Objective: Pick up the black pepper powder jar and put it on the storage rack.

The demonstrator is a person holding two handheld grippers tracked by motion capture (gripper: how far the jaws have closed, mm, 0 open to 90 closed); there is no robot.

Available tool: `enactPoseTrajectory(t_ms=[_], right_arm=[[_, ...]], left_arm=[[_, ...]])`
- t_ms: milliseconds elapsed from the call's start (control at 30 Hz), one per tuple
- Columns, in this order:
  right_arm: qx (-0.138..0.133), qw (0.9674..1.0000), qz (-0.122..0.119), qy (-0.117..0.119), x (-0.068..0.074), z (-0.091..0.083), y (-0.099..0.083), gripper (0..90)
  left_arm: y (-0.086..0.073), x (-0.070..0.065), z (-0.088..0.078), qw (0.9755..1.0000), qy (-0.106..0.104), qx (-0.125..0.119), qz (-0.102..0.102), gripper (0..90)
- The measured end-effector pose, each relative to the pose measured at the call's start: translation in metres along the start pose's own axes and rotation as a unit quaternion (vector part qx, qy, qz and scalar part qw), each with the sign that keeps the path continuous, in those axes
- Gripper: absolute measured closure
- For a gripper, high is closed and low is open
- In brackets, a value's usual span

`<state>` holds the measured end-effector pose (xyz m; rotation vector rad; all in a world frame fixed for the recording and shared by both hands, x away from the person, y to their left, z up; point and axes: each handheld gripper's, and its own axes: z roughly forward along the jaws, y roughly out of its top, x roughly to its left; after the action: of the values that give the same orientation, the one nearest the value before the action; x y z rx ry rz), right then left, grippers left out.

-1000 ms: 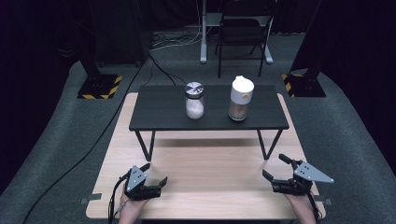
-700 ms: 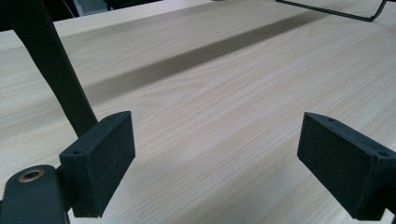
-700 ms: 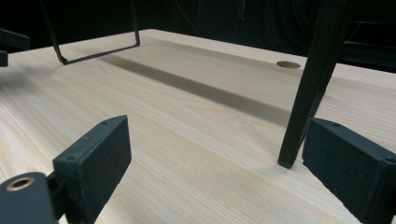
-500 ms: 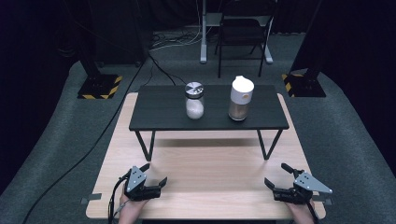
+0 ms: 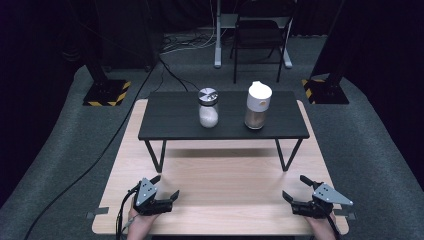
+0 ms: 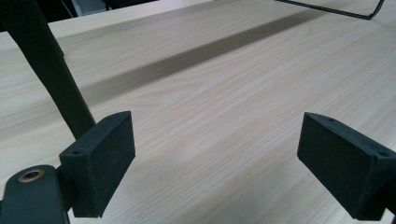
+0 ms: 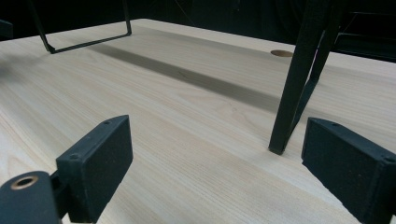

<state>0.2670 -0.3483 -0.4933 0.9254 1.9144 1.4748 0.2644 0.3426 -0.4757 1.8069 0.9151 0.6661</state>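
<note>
My left gripper [image 5: 166, 186] rests near the front left of the light wooden table [image 5: 225, 175], held in a hand. Its jaws stand wide open with only bare wood between them, as the left gripper view [image 6: 215, 158] confirms. At the front right my right gripper [image 5: 295, 187] lies the same way, open and empty [image 7: 215, 172]. Both point toward the low black table [image 5: 170, 125]. On that table stand a glass shaker [image 5: 208, 108] with a metal lid and white contents, and a taller jar [image 5: 258, 105] with a white cap, well beyond both grippers.
The black table's thin legs [image 5: 159, 156] stand on the wood ahead of the grippers; one leg [image 6: 51, 70] is close to my left jaw, another [image 7: 294, 93] close to my right jaw. A black cable [image 5: 100, 160] runs across the grey floor at the left. A chair [image 5: 260, 35] stands behind.
My right gripper has slid a little toward the table's near edge. The left gripper, the shaker and the jar have not moved.
</note>
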Motion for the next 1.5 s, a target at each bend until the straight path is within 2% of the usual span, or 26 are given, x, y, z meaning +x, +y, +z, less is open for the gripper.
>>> enactPoseTrajectory(t_ms=[800,1400,1500], right_arm=[[0.008,1.0000,0.002,0.002,-0.0016,0.0016,0.0004,8.1],[0.010,0.9999,0.005,0.000,-0.0013,0.0032,0.0005,7.8],[0.009,0.9999,0.006,-0.001,-0.0011,0.0030,0.0001,7.8]], left_arm=[[0.0016,-0.0013,0.0020,1.0000,-0.002,0.003,0.004,10.8],[0.0019,0.0005,0.0020,1.0000,-0.004,0.004,-0.001,9.8],[0.0016,-0.0017,0.0020,1.0000,0.002,0.003,0.000,8.1]])
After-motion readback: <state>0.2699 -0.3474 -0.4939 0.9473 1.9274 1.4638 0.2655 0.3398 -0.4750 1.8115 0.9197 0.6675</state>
